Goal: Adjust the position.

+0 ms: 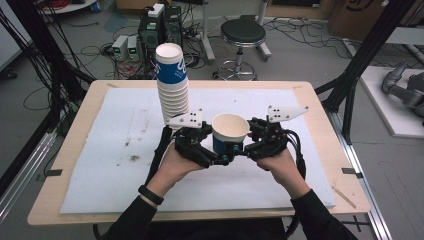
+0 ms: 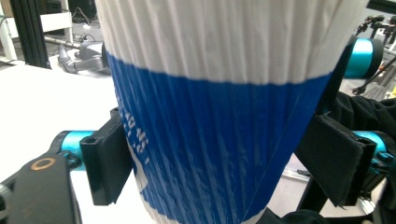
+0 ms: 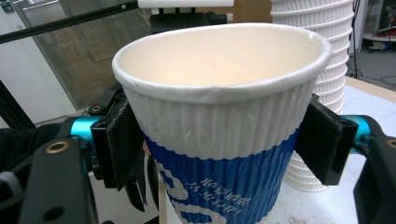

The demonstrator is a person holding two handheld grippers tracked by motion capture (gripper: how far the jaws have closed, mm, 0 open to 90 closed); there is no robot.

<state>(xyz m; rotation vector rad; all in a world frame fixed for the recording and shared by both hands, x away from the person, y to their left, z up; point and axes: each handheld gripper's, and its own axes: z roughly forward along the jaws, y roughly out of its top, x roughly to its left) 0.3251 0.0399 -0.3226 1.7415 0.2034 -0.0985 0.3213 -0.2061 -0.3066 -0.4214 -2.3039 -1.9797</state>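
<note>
My right gripper has its two pads pressed on opposite sides of the ribbed paper cup, about where the white wall meets the blue band, so I take that as a firm hold. My left gripper straddles the same cup lower down, on the blue band. Its pads lie against the wall or just beside it, and I cannot tell whether they press. The cup hangs upright, mouth up and empty, between my two hands above the white foam mat, clear of the surface. My first worry is that if both grippers are clamped and my hands drift apart or twist, the thin wall will buckle or the rim will go oval. My second is that the taper narrows downward, so a light squeeze from the right gripper alone could let the cup slide down out of the pads once the left lets go. Just beyond my left gripper stands the tall stack of upturned cups, leaning a little. A careless swing of the cup or of that gripper's grey plate would topple it, and cups would roll off the wooden table towards the stool and the cables on the floor.
</note>
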